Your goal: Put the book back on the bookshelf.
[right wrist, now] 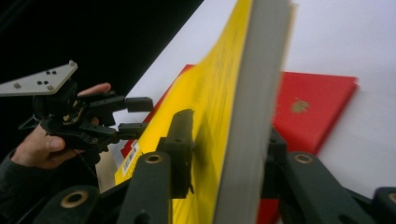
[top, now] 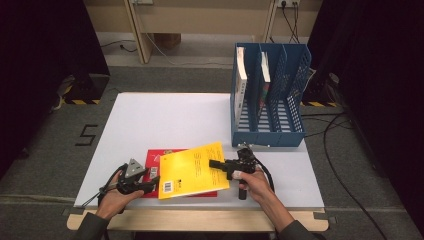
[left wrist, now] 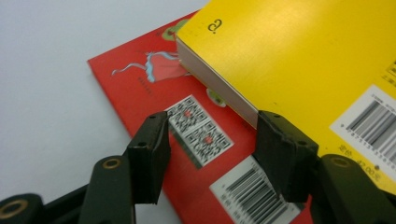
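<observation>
Two grippers work one yellow paperback [top: 193, 170], stiff-covered, light, glossy and likely slippery.
Right gripper [top: 219, 164] clamps its fore-edge; left gripper [left wrist: 210, 140] gapes, gripping nothing, over red book [left wrist: 140, 79].

The table [top: 150, 120] is seen in the high view from above its near edge, looking forward and down, far enough off that the blue rack [top: 268, 95] and the floor beyond are taken in; the left gripper view is set close behind its own jaws, looking down at the red book [left wrist: 140, 88] and the yellow book [left wrist: 299, 56]; the right gripper view is set just as close, looking along the yellow book's edge toward the left gripper [right wrist: 140, 116]; both books are shared by all three views.
</observation>
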`<move>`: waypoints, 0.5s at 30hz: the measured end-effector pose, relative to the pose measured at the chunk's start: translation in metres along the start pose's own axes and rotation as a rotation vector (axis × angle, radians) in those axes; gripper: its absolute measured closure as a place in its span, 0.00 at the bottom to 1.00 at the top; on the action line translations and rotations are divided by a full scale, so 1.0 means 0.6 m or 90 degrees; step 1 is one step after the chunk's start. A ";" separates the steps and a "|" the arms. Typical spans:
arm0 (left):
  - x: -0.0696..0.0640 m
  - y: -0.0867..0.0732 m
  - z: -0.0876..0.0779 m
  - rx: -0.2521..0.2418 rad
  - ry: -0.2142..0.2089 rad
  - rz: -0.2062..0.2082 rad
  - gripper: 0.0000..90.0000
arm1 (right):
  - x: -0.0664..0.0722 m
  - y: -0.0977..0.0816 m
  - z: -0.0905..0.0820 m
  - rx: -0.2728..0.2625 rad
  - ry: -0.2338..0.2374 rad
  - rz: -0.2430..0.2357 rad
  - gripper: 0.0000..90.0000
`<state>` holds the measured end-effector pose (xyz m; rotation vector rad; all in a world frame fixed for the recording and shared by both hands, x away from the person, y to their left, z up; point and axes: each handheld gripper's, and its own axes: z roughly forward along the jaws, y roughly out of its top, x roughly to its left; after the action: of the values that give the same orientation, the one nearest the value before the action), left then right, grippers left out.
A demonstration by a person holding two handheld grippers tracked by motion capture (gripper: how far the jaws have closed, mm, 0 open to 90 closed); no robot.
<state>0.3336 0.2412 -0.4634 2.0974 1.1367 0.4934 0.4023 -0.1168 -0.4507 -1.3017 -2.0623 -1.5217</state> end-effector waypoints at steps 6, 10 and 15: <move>0.011 -0.003 0.005 -0.001 -0.007 -0.026 0.27 | 0.033 0.031 -0.004 0.038 -0.027 -0.075 0.77; 0.014 -0.003 0.003 -0.007 -0.013 -0.036 0.22 | 0.037 0.047 -0.003 0.054 -0.025 -0.086 0.79; 0.022 -0.005 0.000 -0.014 -0.009 -0.050 0.18 | 0.055 0.080 -0.018 0.060 -0.031 -0.113 0.81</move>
<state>0.3392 0.2536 -0.4657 2.0264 1.1952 0.4522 0.4179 -0.1077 -0.3944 -1.1594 -2.3057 -1.4547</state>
